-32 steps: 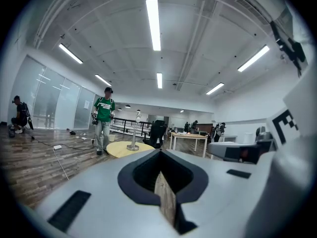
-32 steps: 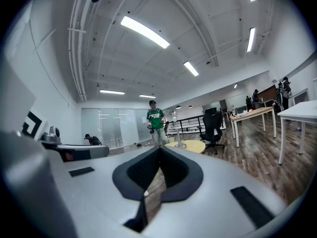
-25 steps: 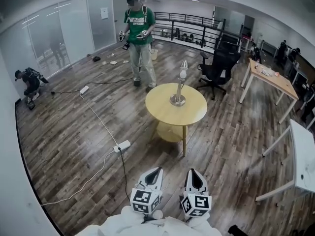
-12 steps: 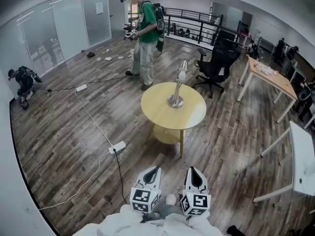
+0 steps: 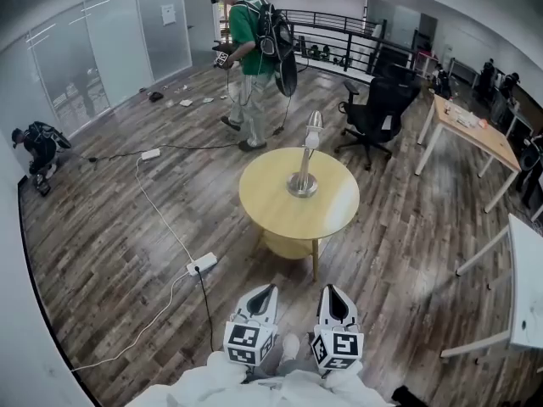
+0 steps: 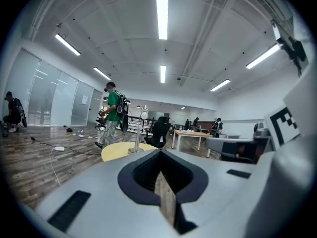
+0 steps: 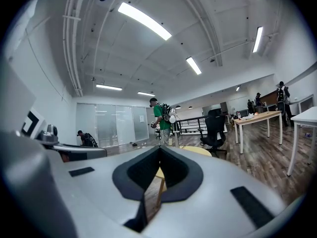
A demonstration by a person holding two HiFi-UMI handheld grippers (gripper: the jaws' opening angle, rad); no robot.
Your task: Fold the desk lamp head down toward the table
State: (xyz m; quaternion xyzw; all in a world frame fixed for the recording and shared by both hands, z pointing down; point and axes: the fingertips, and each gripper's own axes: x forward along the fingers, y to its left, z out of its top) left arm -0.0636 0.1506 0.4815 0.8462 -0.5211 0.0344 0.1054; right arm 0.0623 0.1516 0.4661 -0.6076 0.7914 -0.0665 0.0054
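The desk lamp (image 5: 304,161) stands upright on a round yellow table (image 5: 271,206), its silver base near the table's middle and its head (image 5: 313,125) raised. Both grippers are held low in front of me, well short of the table. My left gripper (image 5: 268,292) and my right gripper (image 5: 331,292) are shut with nothing between the jaws. In the left gripper view the lamp (image 6: 137,134) and table (image 6: 116,151) show far ahead beyond the gripper (image 6: 160,157). In the right gripper view the lamp (image 7: 174,123) rises past the gripper (image 7: 159,155) above the table (image 7: 198,151).
A person in green with a backpack (image 5: 250,36) walks beyond the table. A black office chair (image 5: 375,108) stands at its far right, a wooden desk (image 5: 471,130) and a white table (image 5: 526,282) further right. A power strip (image 5: 202,264) with cables lies on the wood floor.
The table and lamp have come closer and lower in the head view. The person in green has turned and stepped away to the left. Both grippers stay shut.
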